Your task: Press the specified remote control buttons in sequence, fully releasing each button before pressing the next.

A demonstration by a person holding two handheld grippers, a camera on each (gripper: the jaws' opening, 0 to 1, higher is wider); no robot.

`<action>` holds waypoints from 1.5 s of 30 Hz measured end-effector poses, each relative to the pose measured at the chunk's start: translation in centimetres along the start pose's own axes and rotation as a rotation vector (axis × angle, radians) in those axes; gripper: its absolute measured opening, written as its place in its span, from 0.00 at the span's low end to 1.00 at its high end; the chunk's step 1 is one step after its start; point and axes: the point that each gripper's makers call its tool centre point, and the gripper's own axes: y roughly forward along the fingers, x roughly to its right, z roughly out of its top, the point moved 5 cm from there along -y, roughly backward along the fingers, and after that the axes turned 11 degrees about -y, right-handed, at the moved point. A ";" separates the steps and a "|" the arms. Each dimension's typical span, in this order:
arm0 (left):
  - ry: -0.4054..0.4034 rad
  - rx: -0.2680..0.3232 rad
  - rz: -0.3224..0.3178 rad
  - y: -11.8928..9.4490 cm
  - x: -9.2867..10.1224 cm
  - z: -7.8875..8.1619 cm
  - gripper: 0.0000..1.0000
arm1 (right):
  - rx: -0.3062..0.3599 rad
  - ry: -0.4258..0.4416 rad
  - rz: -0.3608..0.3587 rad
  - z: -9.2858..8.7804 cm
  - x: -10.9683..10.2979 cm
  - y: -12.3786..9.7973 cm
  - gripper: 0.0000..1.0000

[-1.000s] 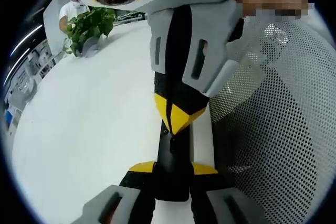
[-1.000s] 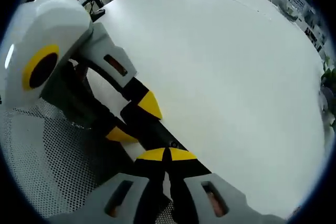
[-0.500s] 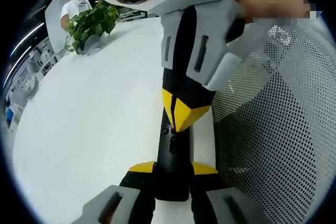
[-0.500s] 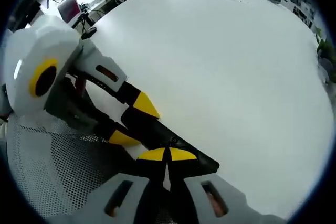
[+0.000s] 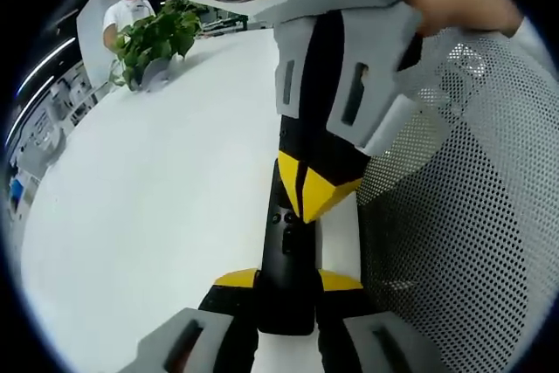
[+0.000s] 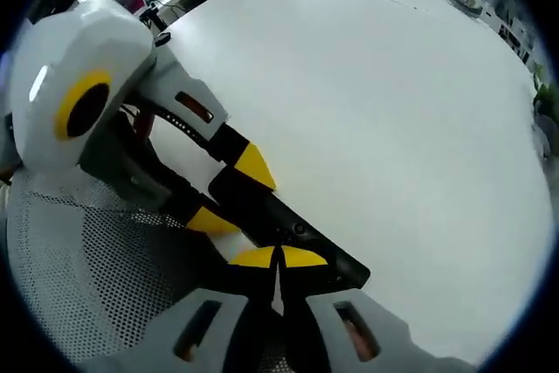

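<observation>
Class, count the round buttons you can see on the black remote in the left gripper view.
3 on the remote: two side by side just below the right gripper's yellow fingers, and one beneath them nearer the left gripper. More may lie hidden under those fingers.

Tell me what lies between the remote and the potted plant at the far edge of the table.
Nothing: in the left gripper view, bare white table runs from the black remote control to the potted plant.

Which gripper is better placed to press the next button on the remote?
Right, probably. The left gripper is shut on the remote, holding it above the table. The right gripper, tips closed, already sits over the buttons.
</observation>
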 end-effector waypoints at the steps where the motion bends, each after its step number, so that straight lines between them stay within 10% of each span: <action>1: -0.001 0.000 0.000 0.0 0.0 0.0 0.24 | -0.001 0.000 0.002 0.0 0.0 0.1 0.00; 15: -0.003 0.008 -0.002 0.0 0.0 0.0 0.24 | -0.049 -0.199 -0.067 0.1 -0.7 0.5 0.00; 45: -0.001 0.031 -0.013 0.1 -0.1 -0.1 0.25 | -0.049 -0.130 -0.059 0.1 -0.5 0.4 0.00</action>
